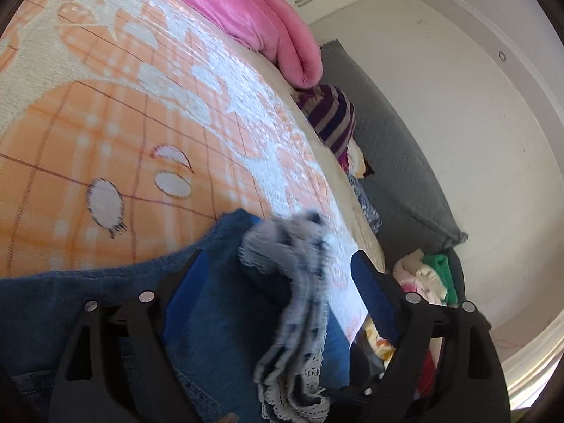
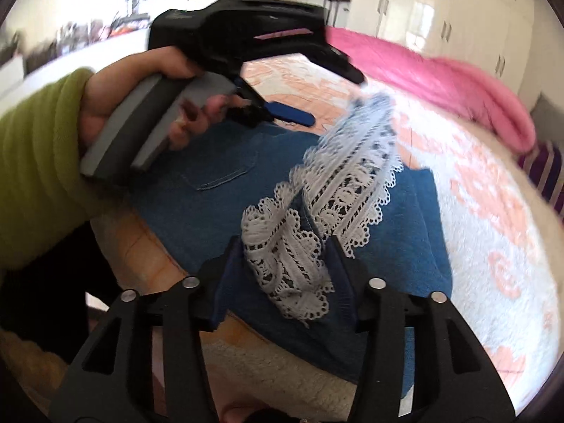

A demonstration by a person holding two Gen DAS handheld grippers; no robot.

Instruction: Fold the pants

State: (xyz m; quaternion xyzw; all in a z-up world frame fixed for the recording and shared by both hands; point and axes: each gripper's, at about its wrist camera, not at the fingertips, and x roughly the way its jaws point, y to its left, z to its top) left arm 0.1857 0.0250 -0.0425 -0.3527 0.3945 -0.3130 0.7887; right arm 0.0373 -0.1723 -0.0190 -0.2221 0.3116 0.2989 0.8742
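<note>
Jaws of the right gripper point(image 2: 282, 268) stand partly apart, the white lace trim point(image 2: 338, 190) of the pants point(image 2: 197, 211) bunched between the blue pads and touching both; whether they pinch it or only bracket it, cannot tell. Lace rises from the jaws up and to the right, blurred at its far end. Left gripper point(image 1: 278, 278) jaws wide apart, released, lace strip point(image 1: 296, 299) hanging between them without either pad pressing it. In the right wrist view the left gripper point(image 2: 303, 91) hovers above the far edge of the denim, held by a hand point(image 2: 141, 95) in a green sleeve point(image 2: 31, 162), fingers wrapped round the grey handle. Pants lie flat on the orange-and-white bedspread point(image 1: 123, 112), back pocket point(image 2: 222, 169) facing up. Pink quilt point(image 1: 253, 17) at far side of bed.
</note>
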